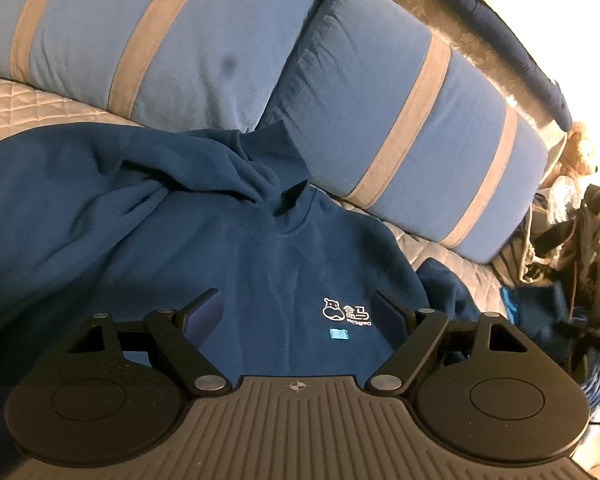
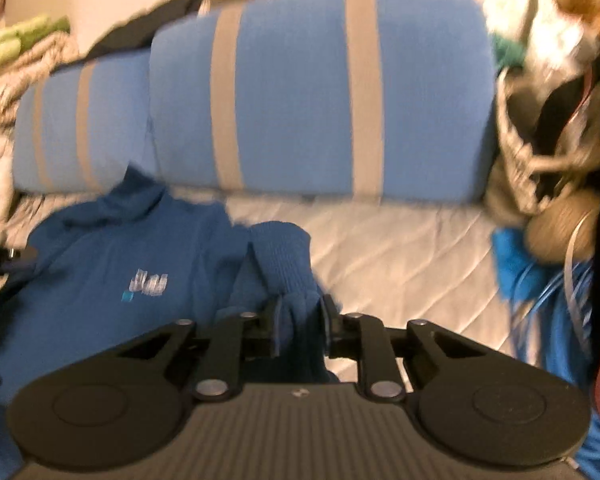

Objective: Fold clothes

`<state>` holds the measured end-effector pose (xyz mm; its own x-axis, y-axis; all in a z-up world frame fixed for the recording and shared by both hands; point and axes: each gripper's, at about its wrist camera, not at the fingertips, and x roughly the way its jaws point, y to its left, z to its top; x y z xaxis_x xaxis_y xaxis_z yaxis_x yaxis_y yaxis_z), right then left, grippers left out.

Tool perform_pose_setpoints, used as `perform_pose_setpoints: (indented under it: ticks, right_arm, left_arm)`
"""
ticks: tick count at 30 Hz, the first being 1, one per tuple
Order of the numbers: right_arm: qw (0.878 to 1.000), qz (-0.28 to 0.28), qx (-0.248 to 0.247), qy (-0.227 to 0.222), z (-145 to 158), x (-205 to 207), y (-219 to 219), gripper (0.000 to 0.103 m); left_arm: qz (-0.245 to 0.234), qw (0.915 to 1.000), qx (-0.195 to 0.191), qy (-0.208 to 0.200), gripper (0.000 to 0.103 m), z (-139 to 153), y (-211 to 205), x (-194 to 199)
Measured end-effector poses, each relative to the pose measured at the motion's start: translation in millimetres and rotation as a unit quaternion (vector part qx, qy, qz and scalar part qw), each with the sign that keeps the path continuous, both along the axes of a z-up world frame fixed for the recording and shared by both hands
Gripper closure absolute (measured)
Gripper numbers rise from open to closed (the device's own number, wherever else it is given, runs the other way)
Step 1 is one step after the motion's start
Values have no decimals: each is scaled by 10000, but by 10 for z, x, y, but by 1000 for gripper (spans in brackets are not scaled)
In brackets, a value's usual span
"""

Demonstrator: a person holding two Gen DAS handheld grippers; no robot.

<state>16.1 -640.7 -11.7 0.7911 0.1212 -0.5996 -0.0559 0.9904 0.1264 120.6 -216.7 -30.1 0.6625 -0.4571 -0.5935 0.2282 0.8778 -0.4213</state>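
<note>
You have one dark blue sweatshirt (image 1: 228,240) to deal with, and it lies chest-up on the quilted bed (image 1: 32,108), its high collar bunched and pointing toward the pillows. A white logo (image 1: 346,312) sits on its chest with one small light-blue patch just under it. Two blue pillows lie side by side at the head of the bed: the left pillow (image 1: 148,36) and the right pillow (image 1: 412,120). Each shows two grey stripes in the left wrist view.

Your left gripper (image 1: 298,314) hovers over the chest of the sweatshirt with its two fingers spread wide and nothing between them; the logo shows in the gap.

Your right gripper (image 2: 300,330) has its two fingers drawn in on one ribbed sleeve cuff (image 2: 284,256) of the sweatshirt, pinching the cloth. The cuff stands up out of the fingers, beside the body of the garment and over the pale quilt. This view is blurred, so finer detail of the grip cannot be told.

Beyond the foot of the right pillow, at the right edge of the bed, lies a heap of bags and straps (image 1: 580,232) with a bundle of blue cord (image 2: 556,300) below it; you cannot count the items in that heap.
</note>
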Motion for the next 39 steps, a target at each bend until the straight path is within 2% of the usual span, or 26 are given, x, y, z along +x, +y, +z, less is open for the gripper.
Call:
perform_pose_setpoints:
  ticks: [5,7,8,11,13,16,19,21,24,28,29,31,34,39]
  right_arm:
    - [9959,-571,89,-699,319,-54,-176,86]
    - [9884,-998,242,-1116,533,-116,-351,87]
    - [9810,-1315,372,-1376,650,-179,-478,87]
    - [9387,-2628,826,-2075,847,-501,-936,87]
    - [9016,-3629,1018,-2125,735,-721,-1223,87]
    - [8523,-4809,1331,-1570,246,-988,-1582,87]
    - [8239,-5376,1526,-944,-278,-1152,-1744,87]
    - [8140,-5552,1565,-680,-510,-1230,-1753,87]
    - [8130,-5558,1609,-658,-650,-1312,-1691,87]
    - [8201,-5472,1537,-670,-596,-1371,-1622,84]
    - [8241,-5431,1478,-635,-580,-1377,-1608,80]
    - [8316,-5355,1347,-593,-564,-1413,-1619,57]
    - [8433,-5210,1209,-517,-560,-1415,-1647,43]
    - [8623,-4949,1008,-376,-558,-1388,-1689,42]
  left_arm:
    - [8,10000,28,-53,22,8,-12,-27]
    - [43,9999,-5,-111,22,19,2,-40]
    - [60,9999,-22,-141,22,25,10,-47]
    - [104,9997,-96,-178,22,42,20,-41]
    - [111,9997,-145,-169,22,54,13,-29]
    - [78,9998,-124,-162,22,52,1,-27]
    - [79,9998,-86,-151,22,43,9,-25]
    - [107,9998,-70,-126,22,36,15,-19]
    - [118,9999,-57,-99,22,29,18,-21]
    - [93,9999,-34,-101,22,30,10,-18]
    - [83,9999,-32,-104,22,29,12,-17]
    - [77,9999,-24,-102,22,26,12,-16]
    - [80,9999,-12,-86,22,22,8,-16]
    - [51,9999,32,-96,22,11,-2,-21]
